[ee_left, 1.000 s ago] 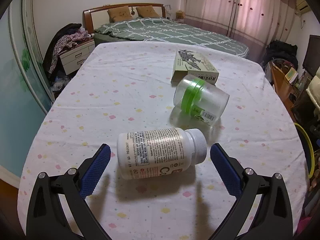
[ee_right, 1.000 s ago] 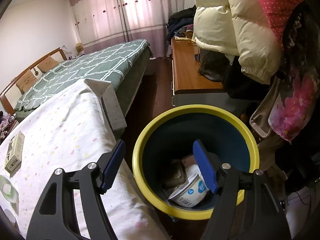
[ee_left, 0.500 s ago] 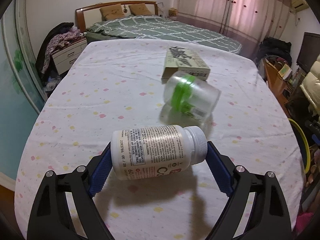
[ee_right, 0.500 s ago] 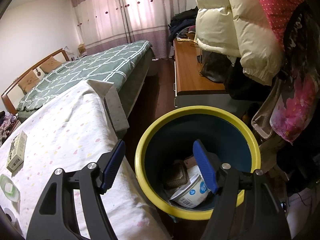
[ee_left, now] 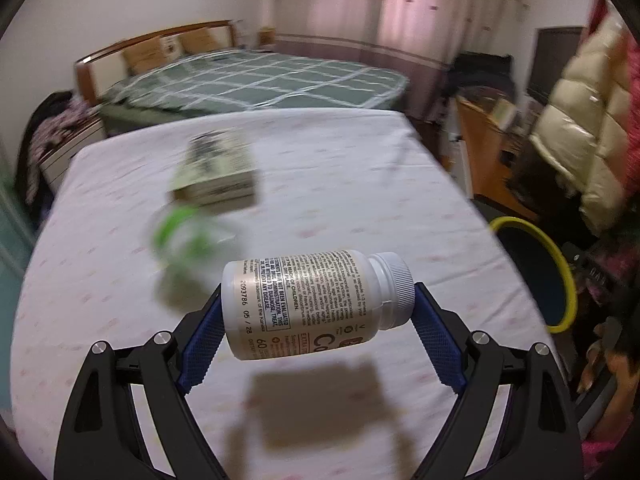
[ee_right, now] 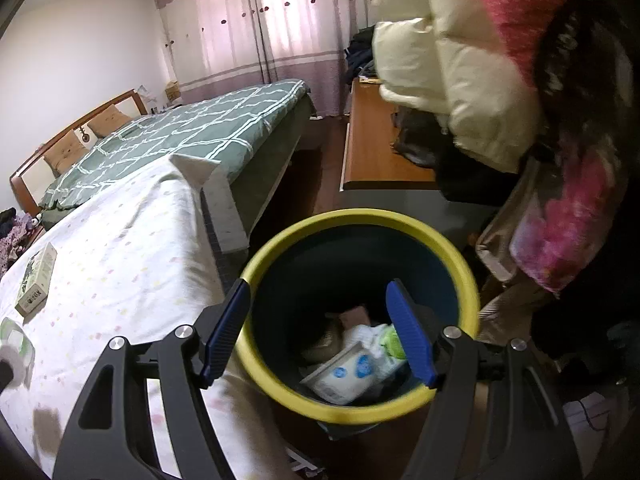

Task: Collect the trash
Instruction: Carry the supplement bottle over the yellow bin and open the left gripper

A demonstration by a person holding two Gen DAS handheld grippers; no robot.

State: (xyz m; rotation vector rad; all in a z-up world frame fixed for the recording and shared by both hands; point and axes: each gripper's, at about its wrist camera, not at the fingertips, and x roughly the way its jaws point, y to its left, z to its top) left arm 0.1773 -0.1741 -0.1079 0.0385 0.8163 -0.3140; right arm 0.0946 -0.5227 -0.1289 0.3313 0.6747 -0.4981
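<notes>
My left gripper [ee_left: 318, 330] is shut on a white pill bottle [ee_left: 308, 304], held sideways by its ends above the spotted tablecloth [ee_left: 360, 184], cap to the right. A clear jar with a green band [ee_left: 184, 236] and a flat carton [ee_left: 218, 176] lie on the table beyond it, blurred. My right gripper [ee_right: 320, 332] is open and empty over the yellow-rimmed blue bin [ee_right: 460, 264], which holds a white packet [ee_right: 346, 374] and other rubbish. The bin's rim also shows at the right of the left wrist view [ee_left: 560, 264].
The carton [ee_right: 38, 278] and the jar [ee_right: 16, 340] show at the left of the right wrist view. A green-quilted bed [ee_left: 256, 80] lies behind the table. A wooden desk [ee_right: 376, 148] and hanging coats [ee_right: 460, 80] stand beside the bin.
My left gripper closed on the pill bottle, lifted it off the table and swung right toward the bin. My right gripper stayed open and shifted slightly over the bin.
</notes>
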